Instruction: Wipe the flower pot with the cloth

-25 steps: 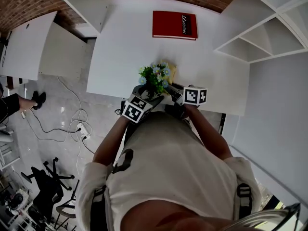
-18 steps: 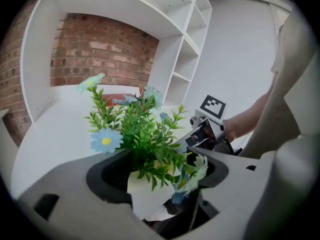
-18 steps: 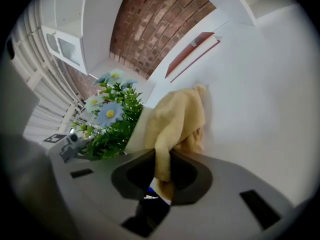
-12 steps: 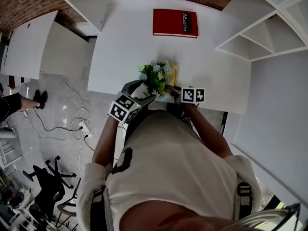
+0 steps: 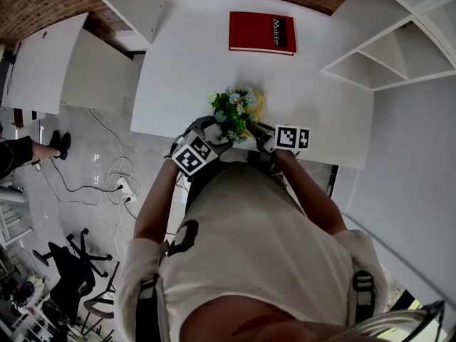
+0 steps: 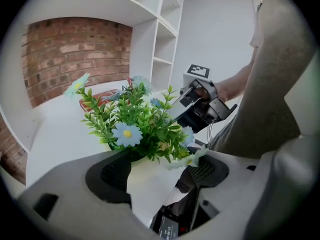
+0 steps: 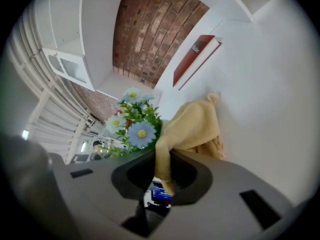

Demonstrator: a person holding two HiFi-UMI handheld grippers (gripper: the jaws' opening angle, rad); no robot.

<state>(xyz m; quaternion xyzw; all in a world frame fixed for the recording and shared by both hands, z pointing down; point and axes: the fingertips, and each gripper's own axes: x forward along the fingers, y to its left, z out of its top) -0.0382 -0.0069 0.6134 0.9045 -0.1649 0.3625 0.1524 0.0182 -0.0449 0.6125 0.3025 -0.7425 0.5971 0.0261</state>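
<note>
Your left gripper (image 6: 160, 171) has its 2 jaws spread wide and pressed on the white flower pot (image 6: 150, 181), which sits between them beneath its flowers (image 6: 135, 124). Your right gripper (image 7: 162, 171) pinches a fold of the tan cloth (image 7: 192, 126). The rest bunches just beside the flowers, above the white surface (image 7: 260, 109). A red book (image 7: 192, 59) lies well beyond.

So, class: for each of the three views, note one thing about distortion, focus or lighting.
Head view: table edges bow, light even. Left gripper view: dark ring round the frame; flowers sharp, the near left gripper on the pot looks softer. Right gripper view: same dark ring, the shelves curve, the cloth in the right gripper is crisp.
</note>
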